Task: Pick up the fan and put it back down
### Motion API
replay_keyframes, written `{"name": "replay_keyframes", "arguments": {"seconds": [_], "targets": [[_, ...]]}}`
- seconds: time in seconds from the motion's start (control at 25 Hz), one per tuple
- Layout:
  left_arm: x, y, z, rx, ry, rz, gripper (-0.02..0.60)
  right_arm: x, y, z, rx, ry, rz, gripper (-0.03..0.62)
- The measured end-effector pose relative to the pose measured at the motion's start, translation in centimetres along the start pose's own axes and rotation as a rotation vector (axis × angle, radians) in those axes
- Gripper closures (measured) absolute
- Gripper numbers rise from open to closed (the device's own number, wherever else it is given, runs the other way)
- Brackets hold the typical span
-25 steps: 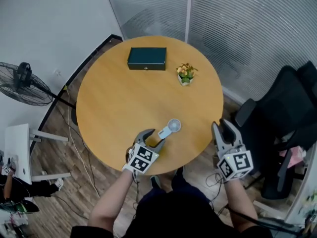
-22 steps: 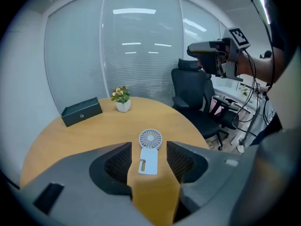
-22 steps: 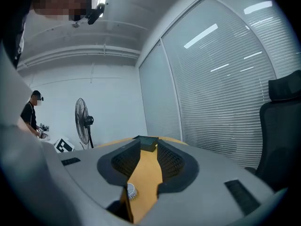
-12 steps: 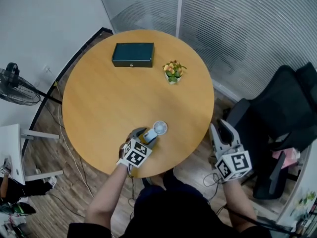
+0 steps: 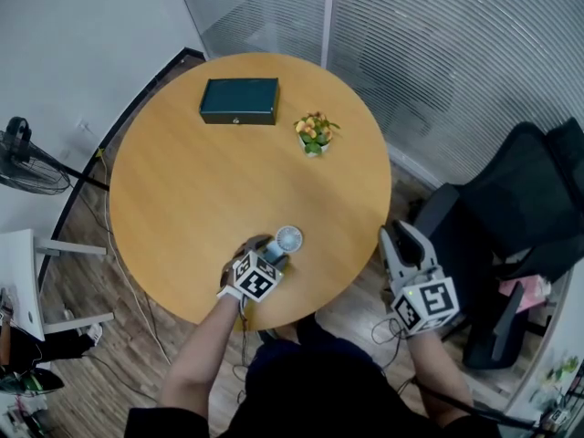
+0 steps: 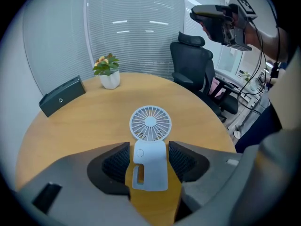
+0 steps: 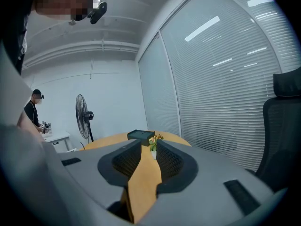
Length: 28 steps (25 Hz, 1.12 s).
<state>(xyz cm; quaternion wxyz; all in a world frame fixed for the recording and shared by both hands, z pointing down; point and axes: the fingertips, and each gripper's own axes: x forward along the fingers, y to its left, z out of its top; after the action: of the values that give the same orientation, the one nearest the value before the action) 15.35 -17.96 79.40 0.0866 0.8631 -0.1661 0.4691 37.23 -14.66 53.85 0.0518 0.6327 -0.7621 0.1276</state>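
A small white hand fan (image 5: 288, 239) lies flat on the round wooden table (image 5: 182, 181) near its front edge, round head pointing away from me. My left gripper (image 5: 271, 254) is low over it, and its jaws are opening. In the left gripper view the fan's handle (image 6: 150, 166) lies between the two black pads (image 6: 115, 161), with a thin gap on each side. My right gripper (image 5: 401, 237) hangs off the table's right edge; its jaws are closing with nothing between them, and the right gripper view (image 7: 148, 149) shows only tabletop in the gap.
A dark green box (image 5: 239, 101) and a small potted plant (image 5: 314, 133) stand at the table's far side. A black office chair (image 5: 511, 217) is at the right. A floor fan (image 5: 23, 158) and a white side table (image 5: 23, 281) stand at the left, near a person (image 7: 33, 109).
My left gripper has come down and forward until its jaws straddle the fan's handle. The right gripper drifted a little toward the table. The fan itself has not shifted on the table.
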Motion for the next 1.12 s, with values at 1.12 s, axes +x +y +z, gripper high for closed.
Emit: {"name": "replay_keyframes", "arguments": {"seconds": [1.12], "targets": [[-14.4,4.9,-2.3,-0.306,-0.259,0.161,0.368,5.1,12.5,2.8,-0.013,-0.037,0.185,0.507]]}}
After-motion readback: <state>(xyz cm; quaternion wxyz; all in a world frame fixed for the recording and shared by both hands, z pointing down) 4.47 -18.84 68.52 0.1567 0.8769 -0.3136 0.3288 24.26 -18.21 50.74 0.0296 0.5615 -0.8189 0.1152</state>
